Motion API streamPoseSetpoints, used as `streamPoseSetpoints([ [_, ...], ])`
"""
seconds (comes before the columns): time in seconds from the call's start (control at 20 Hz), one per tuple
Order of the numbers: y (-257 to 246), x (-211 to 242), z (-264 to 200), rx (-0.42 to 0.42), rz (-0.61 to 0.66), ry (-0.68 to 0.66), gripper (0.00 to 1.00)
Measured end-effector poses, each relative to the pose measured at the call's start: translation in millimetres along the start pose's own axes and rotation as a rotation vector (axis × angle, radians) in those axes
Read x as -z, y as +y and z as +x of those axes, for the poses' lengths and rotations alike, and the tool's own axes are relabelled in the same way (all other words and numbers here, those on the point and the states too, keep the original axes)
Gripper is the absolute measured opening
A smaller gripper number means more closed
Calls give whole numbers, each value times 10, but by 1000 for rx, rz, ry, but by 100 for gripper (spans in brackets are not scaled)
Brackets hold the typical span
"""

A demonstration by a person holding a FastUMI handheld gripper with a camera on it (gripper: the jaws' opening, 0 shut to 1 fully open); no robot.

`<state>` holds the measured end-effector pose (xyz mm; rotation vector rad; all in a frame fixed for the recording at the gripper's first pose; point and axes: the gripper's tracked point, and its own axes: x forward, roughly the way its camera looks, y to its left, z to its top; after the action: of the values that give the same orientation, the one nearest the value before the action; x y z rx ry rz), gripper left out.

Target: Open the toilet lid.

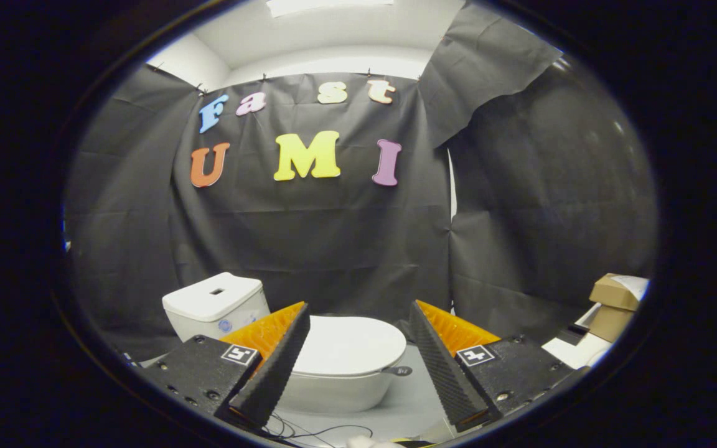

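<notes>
A small white toilet stands on the floor ahead of me, its lid (347, 346) lying flat and closed over the bowl (333, 391). The white tank (214, 305) rises behind it, beyond my left finger. My gripper (358, 311) hovers above and short of the toilet, fingers spread wide apart with nothing between them. The lid shows in the gap between the two fingers, lower down and further away. A small dark tab (399, 371) sticks out at the lid's right side.
Black cloth walls close the booth behind and to the right. Cardboard boxes (613, 298) are stacked beyond the right finger, with white sheets below them. Thin cables (309, 429) trail over the pale floor in front of the bowl.
</notes>
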<state>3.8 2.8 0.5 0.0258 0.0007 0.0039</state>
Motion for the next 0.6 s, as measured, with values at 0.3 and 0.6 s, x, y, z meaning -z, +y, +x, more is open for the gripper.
streamPoseSetpoints([
  [0.3,-40,-42,315,-7,6,1,100],
  [0.6,-363,131,936,12,53,54,100],
])
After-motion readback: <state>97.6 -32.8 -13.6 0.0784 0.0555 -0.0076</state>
